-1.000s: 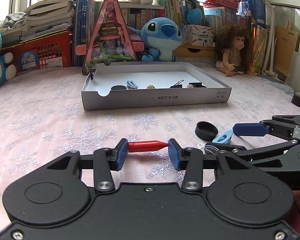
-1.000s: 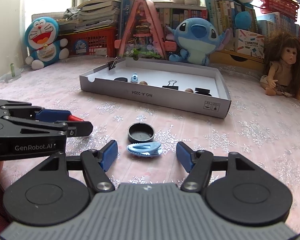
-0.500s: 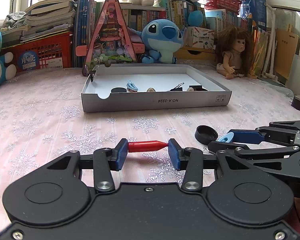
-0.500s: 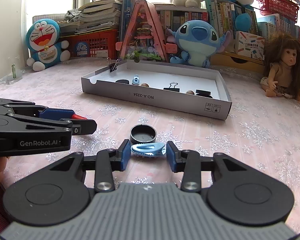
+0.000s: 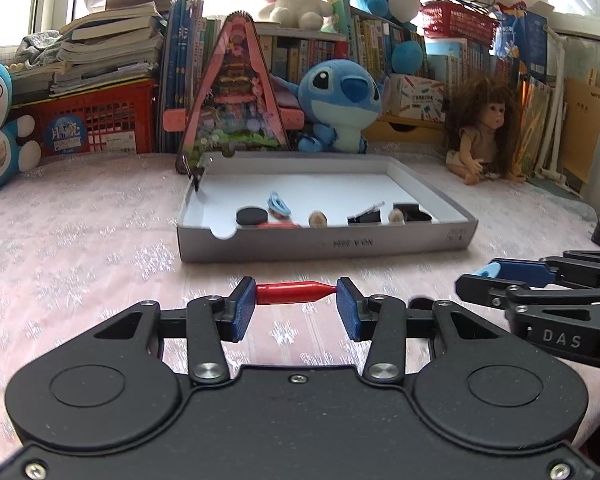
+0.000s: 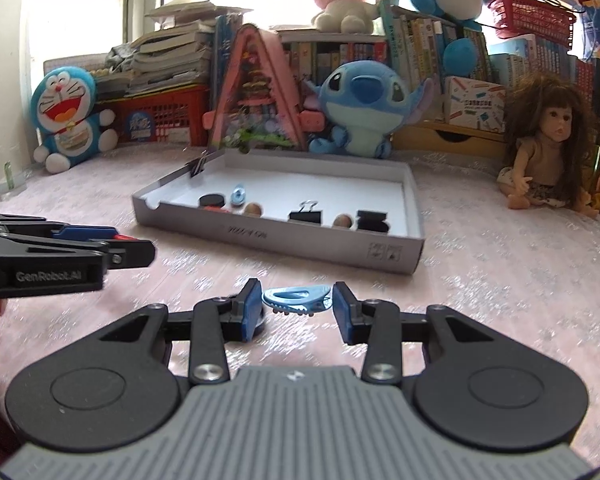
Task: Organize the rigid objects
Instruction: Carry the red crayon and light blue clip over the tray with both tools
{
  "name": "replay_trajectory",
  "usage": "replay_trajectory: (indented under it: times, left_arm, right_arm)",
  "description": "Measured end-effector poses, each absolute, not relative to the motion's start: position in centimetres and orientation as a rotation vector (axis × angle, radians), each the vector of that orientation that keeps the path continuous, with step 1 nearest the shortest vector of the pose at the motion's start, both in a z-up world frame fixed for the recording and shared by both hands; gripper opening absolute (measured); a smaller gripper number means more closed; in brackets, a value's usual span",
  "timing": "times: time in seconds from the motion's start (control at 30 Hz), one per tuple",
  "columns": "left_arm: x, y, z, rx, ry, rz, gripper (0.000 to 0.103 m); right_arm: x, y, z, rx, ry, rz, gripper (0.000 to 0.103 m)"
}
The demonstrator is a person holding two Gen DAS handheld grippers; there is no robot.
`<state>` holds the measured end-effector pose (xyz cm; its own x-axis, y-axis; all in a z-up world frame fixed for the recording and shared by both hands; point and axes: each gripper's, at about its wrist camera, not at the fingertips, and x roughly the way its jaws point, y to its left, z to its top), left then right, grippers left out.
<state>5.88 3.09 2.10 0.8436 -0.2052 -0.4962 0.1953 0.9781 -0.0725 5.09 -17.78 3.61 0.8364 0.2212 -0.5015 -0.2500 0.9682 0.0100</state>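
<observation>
While over pink cloth | L tongs grip red cap | R tongs grip blue clip

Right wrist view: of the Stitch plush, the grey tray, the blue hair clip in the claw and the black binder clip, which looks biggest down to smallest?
1. grey tray
2. Stitch plush
3. blue hair clip, though nearness to the camera enlarges it
4. black binder clip

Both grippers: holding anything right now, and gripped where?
Left gripper clamps a red pen cap end to end, one pad on each tip. Right gripper clamps a light-blue hair clip by its two ends, teeth facing down.
</observation>
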Motion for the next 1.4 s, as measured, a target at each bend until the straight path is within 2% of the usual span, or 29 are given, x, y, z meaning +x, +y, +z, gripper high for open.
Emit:
replay_trajectory:
  times: [0.3,0.6,0.87,1.17,1.4]
  left_arm:
    - [9.1,3.9,4.0,-0.053,0.529,-0.180,0.042]
    - [15.7,4.2,6.1,-0.100,0.547,-0.169,0.042]
    - [22.8,3.6,4.7,-0.126,0.600,-0.168,0.042]
    - [28.9,3.6,3.5,-0.174,0.761,-0.126,0.042]
    - [31.4,3.4,2.6,-0.168,0.790,-0.161,0.042]
  right_arm:
    - [7.7,-19.8,5.1,-0.005,0.529,0.221,0.045]
    - [12.6,-21.9,6.6,0.100,0.557,0.203,0.044]
    - [18.3,-22.9,6.7,0.117,0.582,0.212,0.044]
    - [24.9,-23.7,6.5,0.217,0.753,0.195,0.044]
    - [28.3,-22.9,6.0,0.181,0.823,0.207,0.044]
